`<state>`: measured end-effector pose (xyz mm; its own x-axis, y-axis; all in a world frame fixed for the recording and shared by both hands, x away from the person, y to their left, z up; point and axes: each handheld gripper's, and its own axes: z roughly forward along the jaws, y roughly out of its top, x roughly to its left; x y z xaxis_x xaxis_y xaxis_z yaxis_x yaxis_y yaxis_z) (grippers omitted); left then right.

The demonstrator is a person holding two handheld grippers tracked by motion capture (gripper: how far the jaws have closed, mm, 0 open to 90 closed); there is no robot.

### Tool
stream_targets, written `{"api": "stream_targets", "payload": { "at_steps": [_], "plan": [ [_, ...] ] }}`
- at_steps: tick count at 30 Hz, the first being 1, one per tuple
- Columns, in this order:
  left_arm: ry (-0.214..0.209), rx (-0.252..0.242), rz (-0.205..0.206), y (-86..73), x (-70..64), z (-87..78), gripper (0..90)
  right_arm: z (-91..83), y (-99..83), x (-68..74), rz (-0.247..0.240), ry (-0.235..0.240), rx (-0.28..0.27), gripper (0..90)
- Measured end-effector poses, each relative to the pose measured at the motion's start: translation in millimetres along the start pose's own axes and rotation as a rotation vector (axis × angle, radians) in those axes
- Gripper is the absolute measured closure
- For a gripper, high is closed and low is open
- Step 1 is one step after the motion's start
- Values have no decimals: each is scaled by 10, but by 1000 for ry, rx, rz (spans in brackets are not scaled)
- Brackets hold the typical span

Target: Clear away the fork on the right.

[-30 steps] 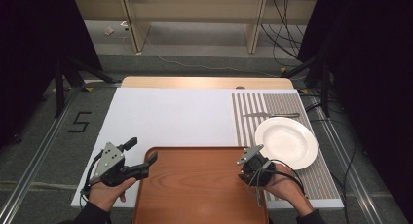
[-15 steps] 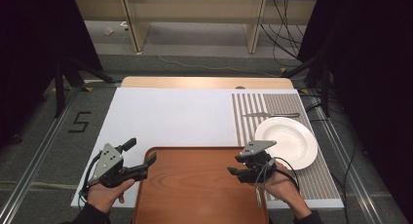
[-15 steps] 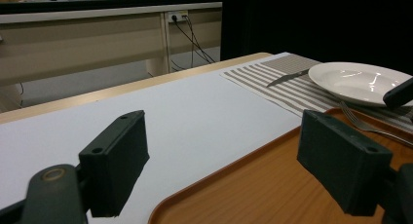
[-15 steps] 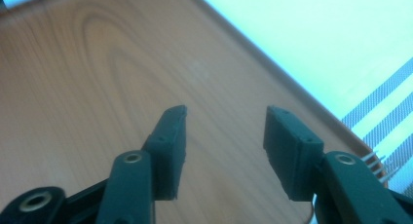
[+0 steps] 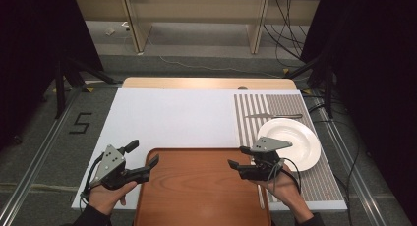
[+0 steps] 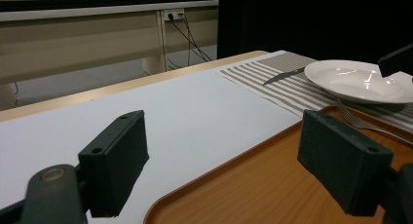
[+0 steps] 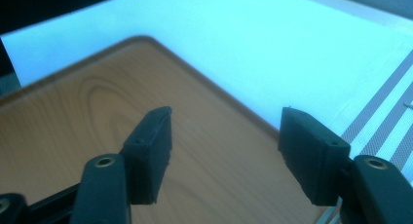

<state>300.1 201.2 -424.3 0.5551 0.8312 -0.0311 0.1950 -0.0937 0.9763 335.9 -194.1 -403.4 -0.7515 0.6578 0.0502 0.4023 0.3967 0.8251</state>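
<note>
Tray, wooden, near table edge between both hands in high view. Left gripper view: jaws spread, straddling tray's left rim. Right gripper view: jaws spread over tray's far corner. Best to clamp both rims evenly and lift level.

a black number "5" is marked on the grey floor left of the table

table: white sheet | wooden tray near edge | striped mat right
</note>
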Motion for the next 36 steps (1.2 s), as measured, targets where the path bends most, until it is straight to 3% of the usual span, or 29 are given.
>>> {"api": "stream_targets", "payload": {
  "at_steps": [9,16,27,36],
  "plan": [
    [-2,1,1,3,-3,0,180,-86,-2,2,-4,-5,-89,344],
    [-4,3,-2,-2,-1,-3,177,-188,-20,-17,-11,-36,-163,340],
    [-7,4,-1,-4,-1,-8,172,-240,-133,-15,-5,-56,-197,287],
    [-25,18,2,-14,-15,-2,162,-339,-167,-2,30,-106,-260,240]
  ]
}}
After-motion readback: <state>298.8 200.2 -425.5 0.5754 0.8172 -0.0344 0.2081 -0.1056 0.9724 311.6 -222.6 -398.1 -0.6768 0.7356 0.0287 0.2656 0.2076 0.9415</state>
